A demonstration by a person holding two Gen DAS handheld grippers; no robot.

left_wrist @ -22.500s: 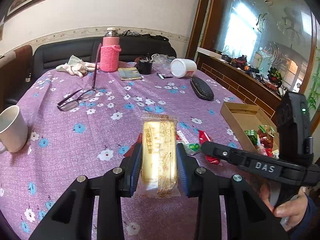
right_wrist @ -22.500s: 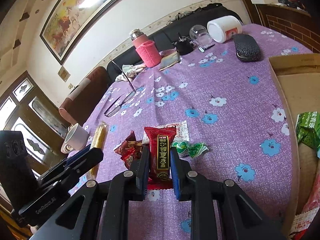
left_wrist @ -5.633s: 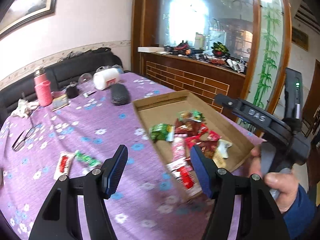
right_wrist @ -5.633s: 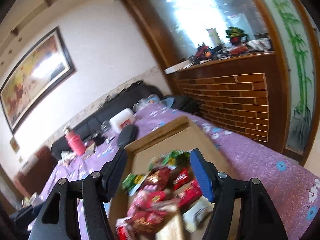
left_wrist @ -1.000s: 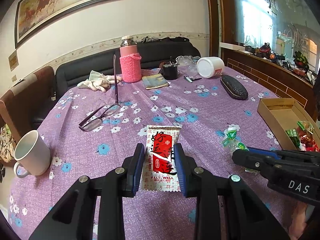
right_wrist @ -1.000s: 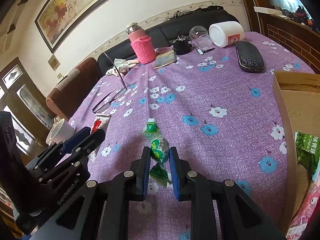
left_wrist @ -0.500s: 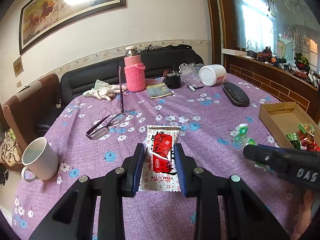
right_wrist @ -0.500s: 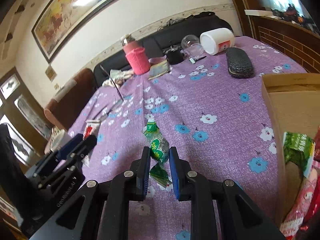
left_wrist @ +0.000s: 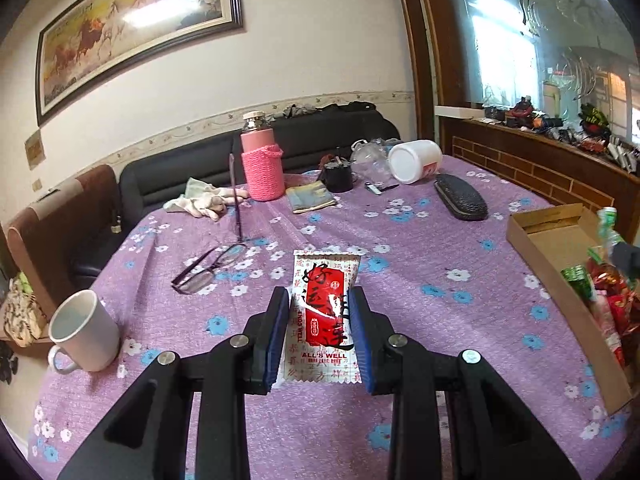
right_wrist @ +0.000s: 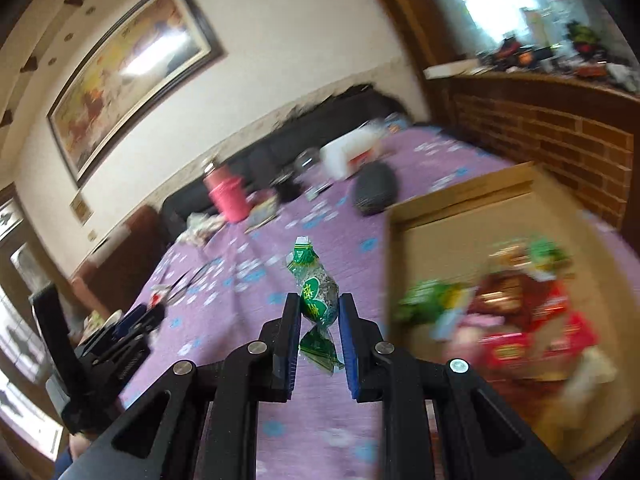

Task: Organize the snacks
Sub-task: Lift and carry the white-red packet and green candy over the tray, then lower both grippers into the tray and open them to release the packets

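Purple floral tablecloth – sofa, painting

A table draped in purple flowered cloth carried a white mug, glasses, a pink flask, a dark case and a cardboard box of snacks.

Left gripper clamping a white-and-red snack packet above the purple floral tablecloth, cardboard box of snacks sitting at right, white mug and glasses lying at left.
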